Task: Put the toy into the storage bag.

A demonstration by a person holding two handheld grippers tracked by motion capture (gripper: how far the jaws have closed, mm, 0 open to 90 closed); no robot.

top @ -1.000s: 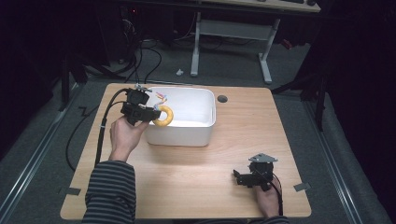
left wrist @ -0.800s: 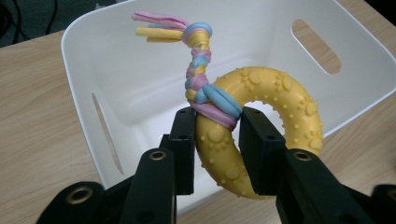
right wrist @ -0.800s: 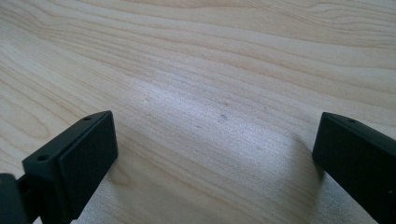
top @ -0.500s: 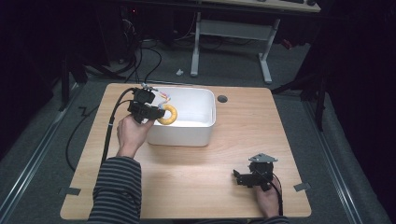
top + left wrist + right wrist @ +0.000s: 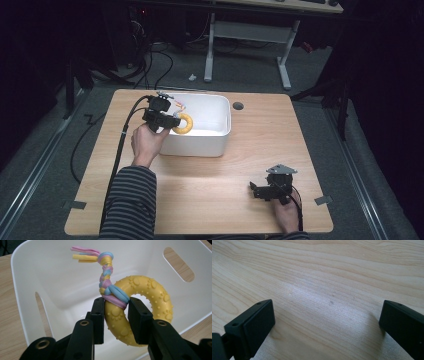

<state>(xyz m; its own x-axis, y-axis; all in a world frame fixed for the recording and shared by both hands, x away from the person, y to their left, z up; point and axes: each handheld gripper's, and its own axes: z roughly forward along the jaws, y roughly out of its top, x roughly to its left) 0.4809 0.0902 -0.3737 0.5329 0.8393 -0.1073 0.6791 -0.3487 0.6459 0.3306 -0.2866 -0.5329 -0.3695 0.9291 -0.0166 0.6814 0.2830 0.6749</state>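
yellow ring toy (image 5: pixel 140 315), knobbly and tied with a pink, blue and yellow braid (image 5: pixel 106 272), sits clamped between the jaws of the left gripper (image 5: pixel 115 315), held over the open white tub (image 5: pixel 37 272) near its left wall. nearer the person, the right gripper (image 5: pixel 260 191) rests low over the bare wooden table (image 5: pixel 332 277), well apart from the tub, its jaws wide apart with nothing between them.

I see the yellow ring toy (image 5: pixel 140 315) as soft rubber w/ raised paw bumps, slight sheen; its braided tail (image 5: pixel 106 275) looks matt fleece cloth. White bin (image 5: pixel 50 277): smooth plastic, semi-gloss. Worktop (image 5: pixel 324 277): pale wood grain, satin. Tongs' pads (image 5: pixel 97 320): matt black plastic.
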